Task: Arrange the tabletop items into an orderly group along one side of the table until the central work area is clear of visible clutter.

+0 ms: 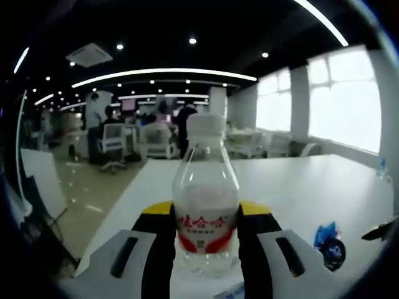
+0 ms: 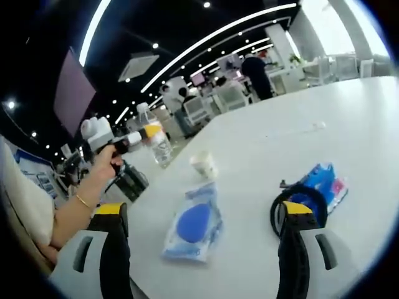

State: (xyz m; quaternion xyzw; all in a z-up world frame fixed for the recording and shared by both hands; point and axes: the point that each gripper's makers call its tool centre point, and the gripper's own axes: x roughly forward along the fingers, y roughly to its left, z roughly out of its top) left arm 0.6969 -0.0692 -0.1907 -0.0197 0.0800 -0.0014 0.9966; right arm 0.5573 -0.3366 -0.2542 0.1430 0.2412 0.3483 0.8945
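Two packets [image 2: 193,225] beside right tongs [image 2: 202,249] — left tongs [image 1: 206,240] grip bottle [image 1: 206,205].

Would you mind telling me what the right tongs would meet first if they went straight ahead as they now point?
Most likely the clear packet with the blue oval item, lying on the white table between the open right tongs. The small white cup stands beyond it. Depth is uncertain, so the tongs might pass above the flat packet.
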